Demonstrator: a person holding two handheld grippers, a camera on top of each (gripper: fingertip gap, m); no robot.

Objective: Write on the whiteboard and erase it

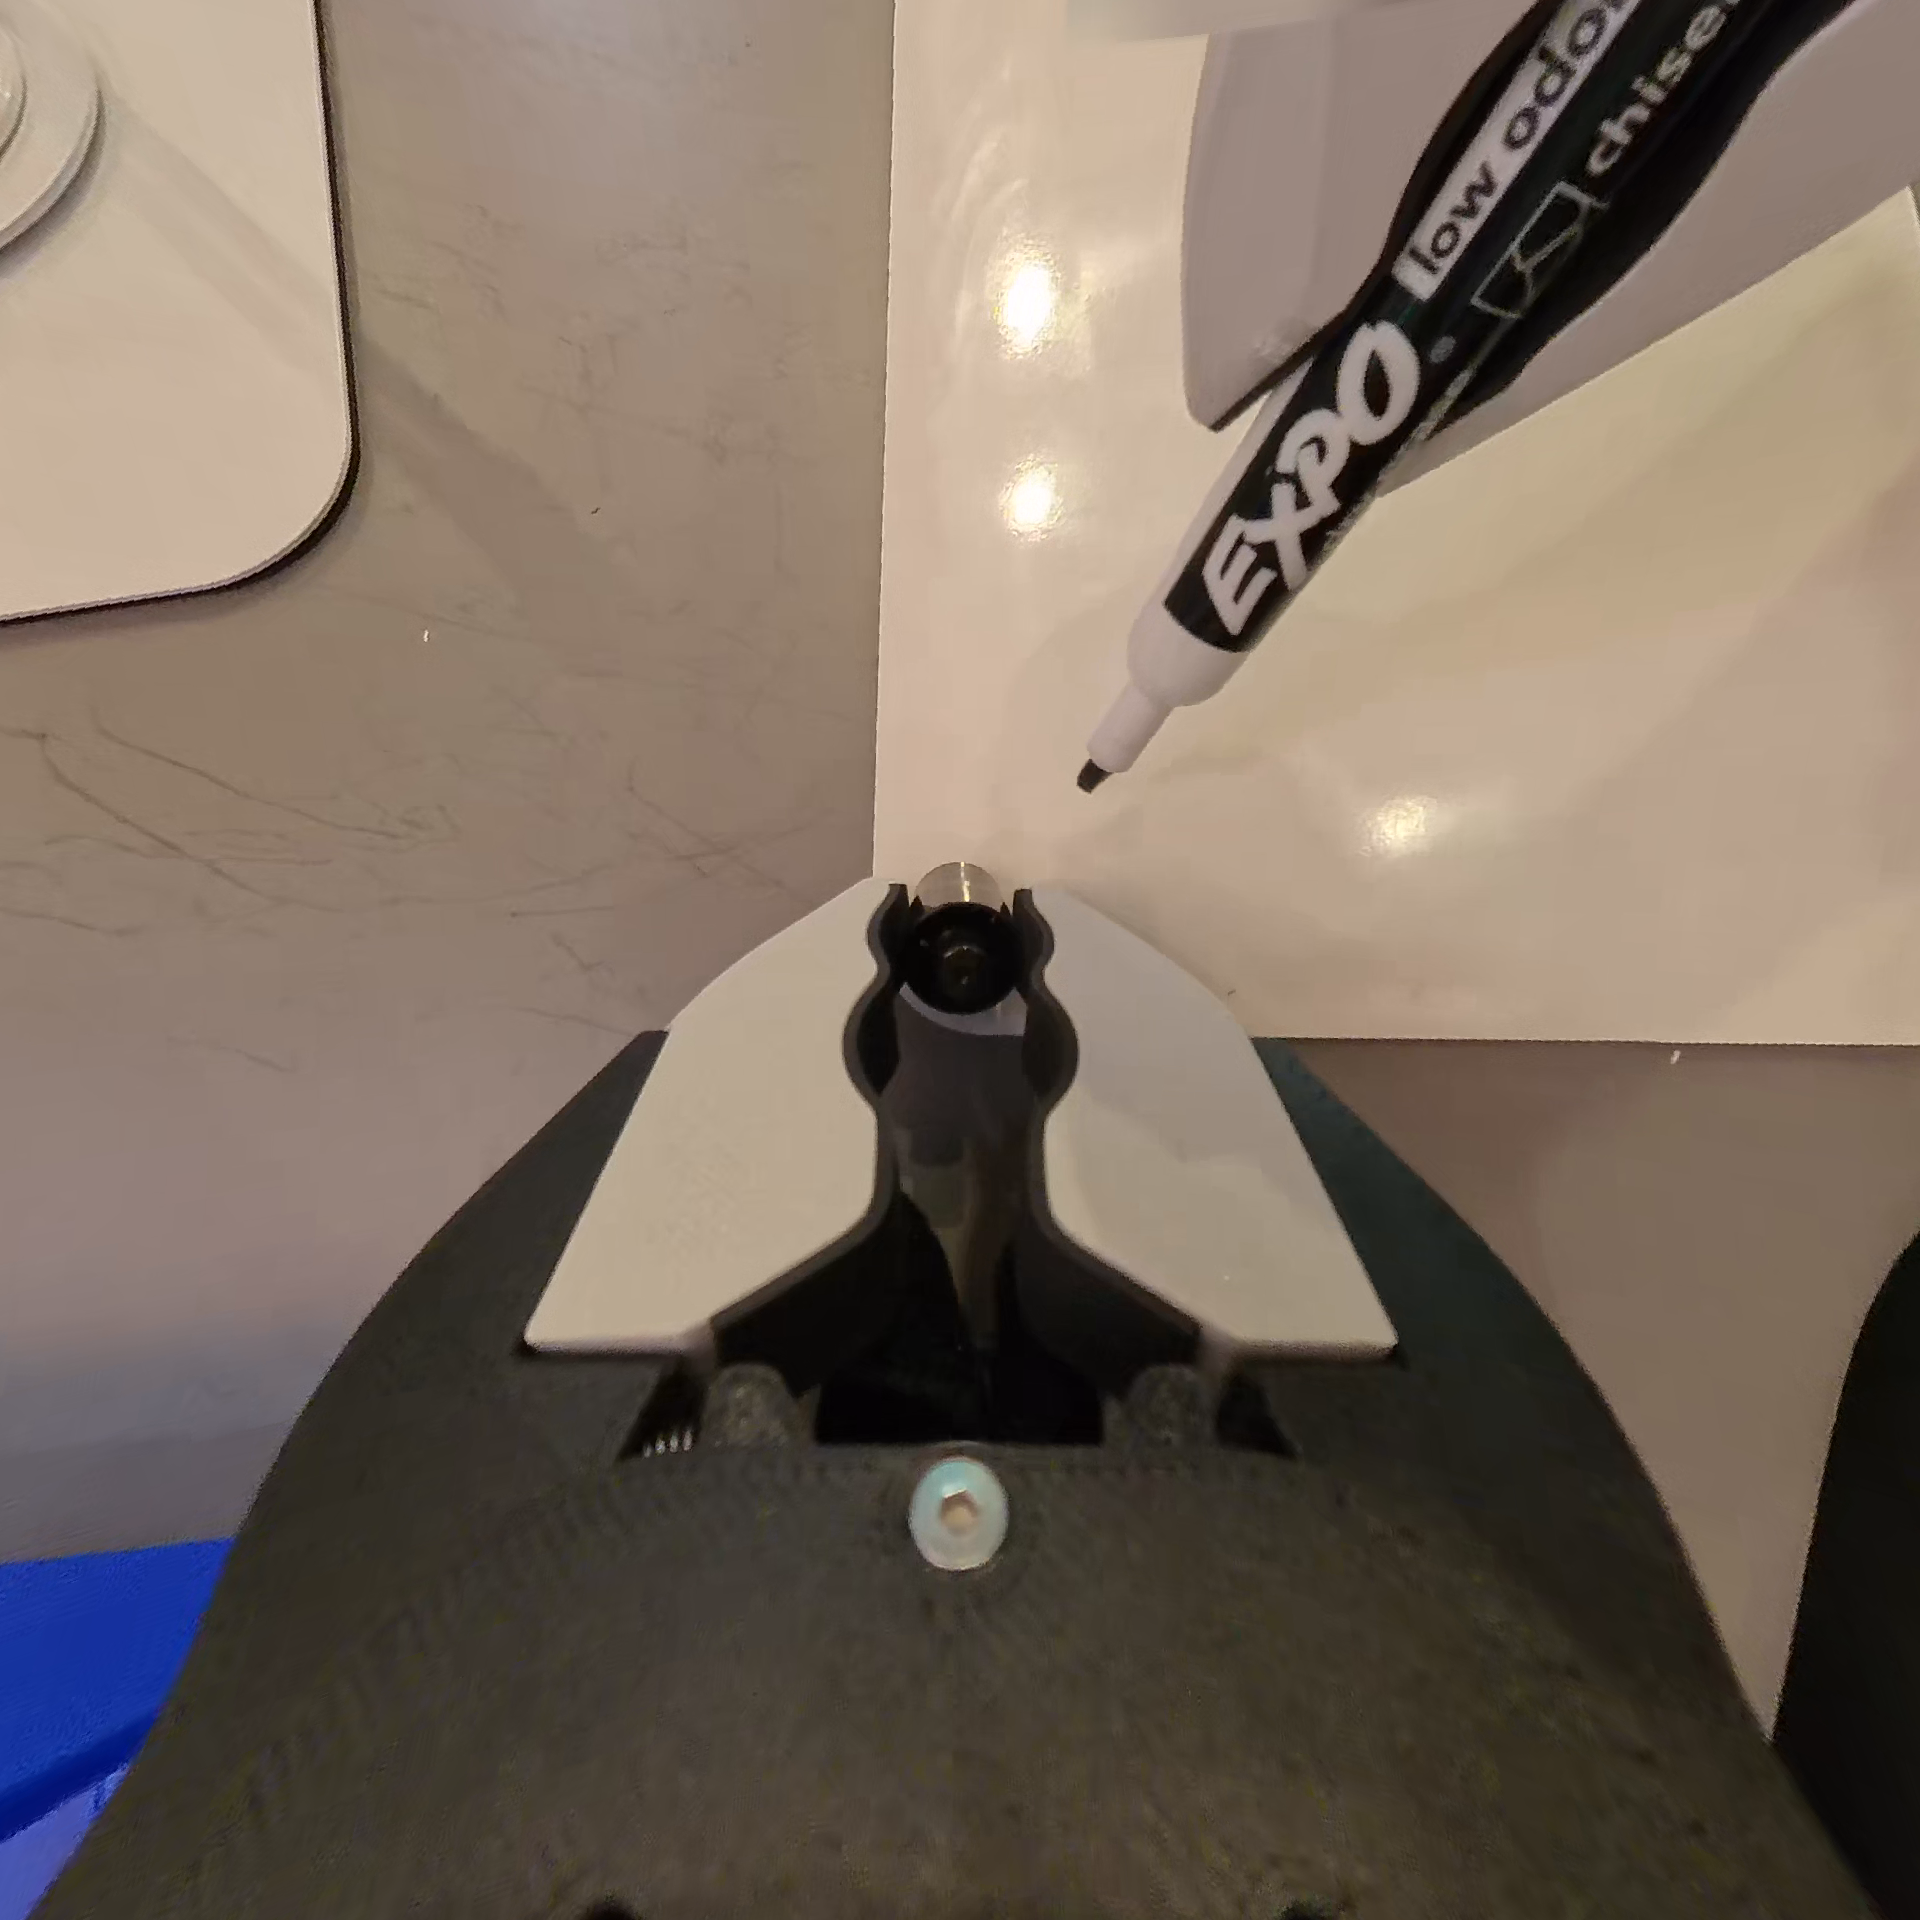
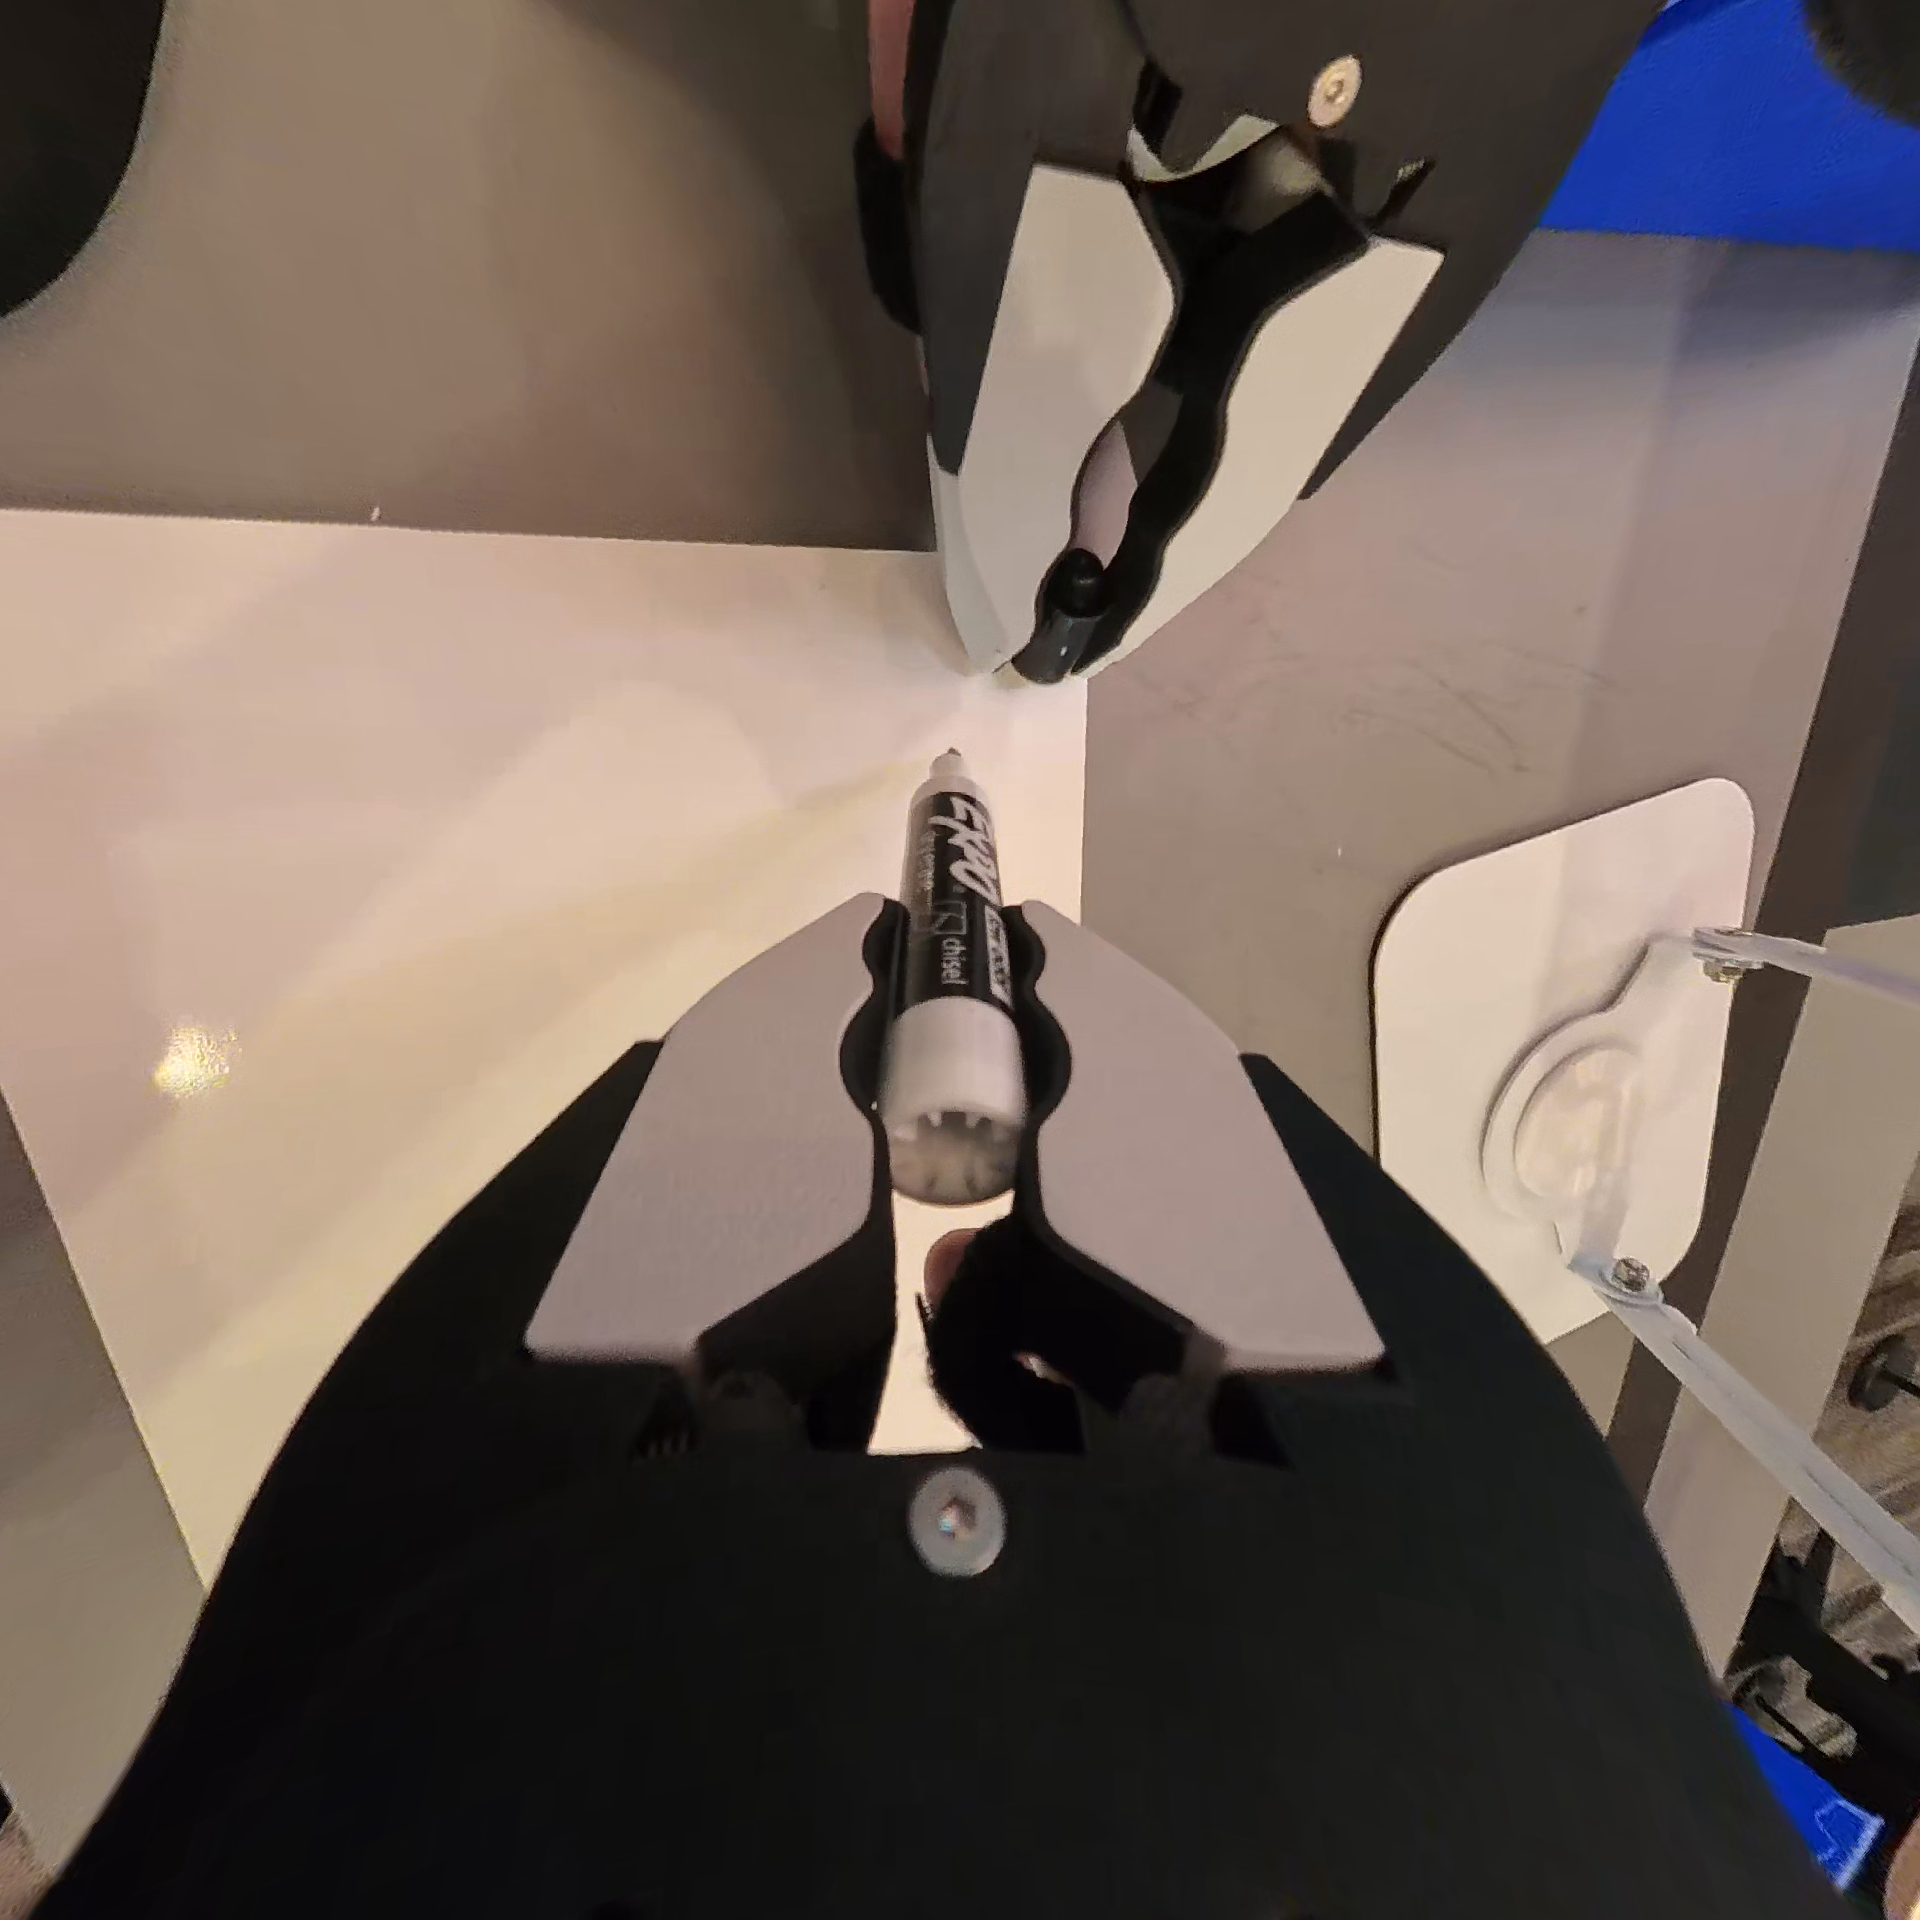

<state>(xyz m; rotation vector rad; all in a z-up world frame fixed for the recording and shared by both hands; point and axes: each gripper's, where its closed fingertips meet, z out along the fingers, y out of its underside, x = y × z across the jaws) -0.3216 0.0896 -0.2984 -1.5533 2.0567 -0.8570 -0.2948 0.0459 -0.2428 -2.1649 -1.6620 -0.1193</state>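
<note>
While our right gripper (image 2: 951,935) clamps the black dry-erase marker (image 2: 940,914), angled tip-down just over the whiteboard (image 2: 416,779) corner, our left gripper (image 1: 956,904) pinches the black cap (image 1: 954,961) beside it.

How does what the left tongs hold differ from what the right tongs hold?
The left tongs grip a short black marker cap resting at the white whiteboard's corner. The right tongs grip the long uncapped black-and-white marker, tip just above the board. Both are clamped between the pads.
</note>
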